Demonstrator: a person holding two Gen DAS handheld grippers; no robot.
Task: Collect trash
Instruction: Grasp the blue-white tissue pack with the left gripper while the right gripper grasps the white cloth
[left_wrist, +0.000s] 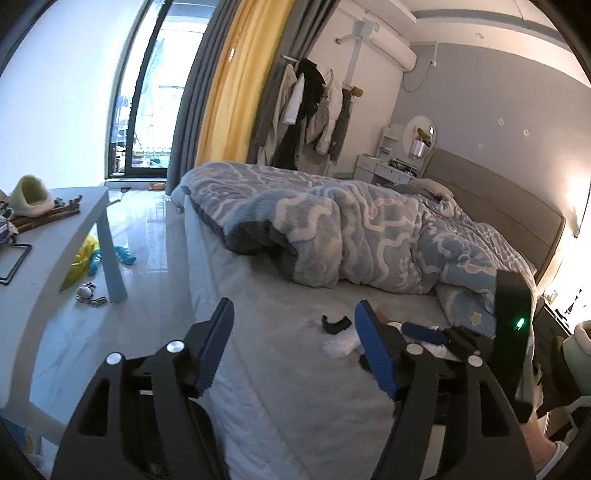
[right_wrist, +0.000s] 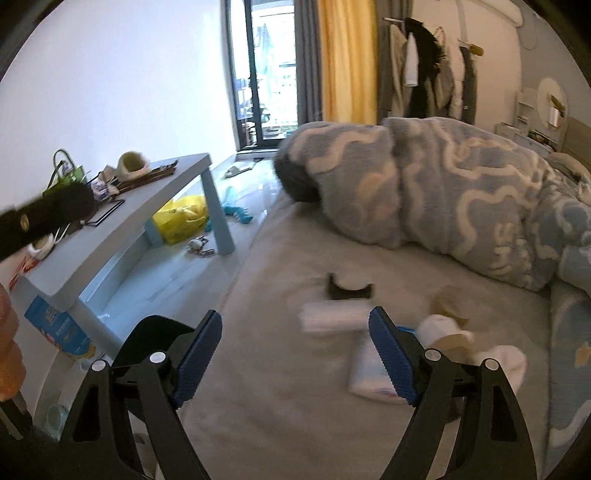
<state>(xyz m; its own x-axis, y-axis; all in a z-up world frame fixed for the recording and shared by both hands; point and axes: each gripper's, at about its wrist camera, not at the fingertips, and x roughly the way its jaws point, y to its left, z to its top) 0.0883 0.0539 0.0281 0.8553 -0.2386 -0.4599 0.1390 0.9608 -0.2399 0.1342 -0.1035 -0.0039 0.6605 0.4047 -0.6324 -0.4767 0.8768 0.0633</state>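
Litter lies on the grey bed sheet (right_wrist: 288, 387): a black curved piece (right_wrist: 349, 290), a white folded tissue (right_wrist: 332, 317), a tissue pack (right_wrist: 365, 373), a paper roll (right_wrist: 443, 328) and a crumpled white wad (right_wrist: 506, 363). My right gripper (right_wrist: 295, 317) hovers open just short of them, with nothing between its blue pads. In the left wrist view the black piece (left_wrist: 335, 323) and a white tissue (left_wrist: 338, 347) lie just ahead of my left gripper (left_wrist: 295, 310), which is open and empty. The right tool's black housing (left_wrist: 511, 295) with a green light stands at the right.
A bunched blue patterned blanket (left_wrist: 369, 236) covers the far half of the bed. A pale table (right_wrist: 147, 206) cluttered with small items stands left of the bed, with a yellow bag (right_wrist: 183, 218) and toys on the floor beneath. A hand (right_wrist: 7, 332) shows at the left edge.
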